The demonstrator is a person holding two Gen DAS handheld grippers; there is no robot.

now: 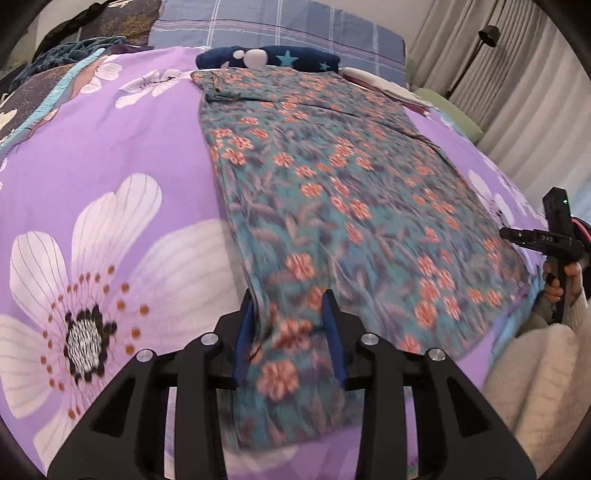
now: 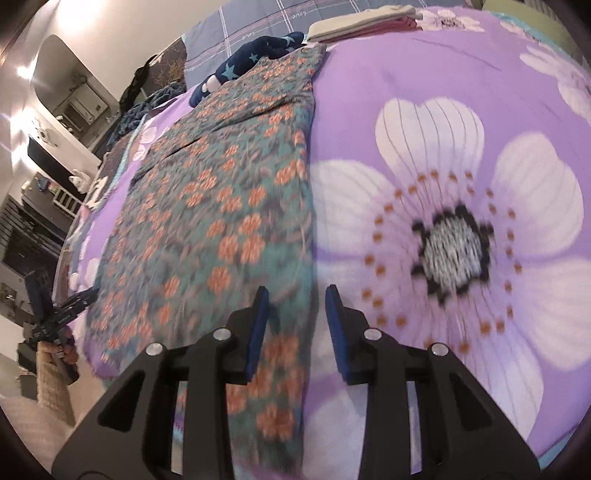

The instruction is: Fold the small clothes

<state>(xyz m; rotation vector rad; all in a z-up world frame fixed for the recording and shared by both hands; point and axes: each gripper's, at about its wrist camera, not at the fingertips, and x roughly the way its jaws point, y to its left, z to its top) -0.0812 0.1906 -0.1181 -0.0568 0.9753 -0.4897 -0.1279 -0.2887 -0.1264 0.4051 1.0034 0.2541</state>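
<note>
A teal garment with orange flowers (image 1: 332, 184) lies spread flat on the purple floral bedspread (image 1: 110, 166). My left gripper (image 1: 290, 306) is open just above the garment's near left corner, its blue pads on either side of the cloth edge. My right gripper (image 2: 297, 299) is open over the garment's near right edge (image 2: 221, 221), the left pad above cloth, the right pad above the bedspread (image 2: 443, 147). The right gripper also shows in the left wrist view (image 1: 509, 233), and the left gripper shows in the right wrist view (image 2: 88, 293).
A navy star-patterned item (image 1: 280, 59) and folded white and pink clothes (image 2: 362, 24) lie at the far end of the bed. A checked grey pillow (image 1: 277, 22) is behind them. Curtains (image 1: 517, 92) hang at the right. Shelves (image 2: 44, 166) stand at the left.
</note>
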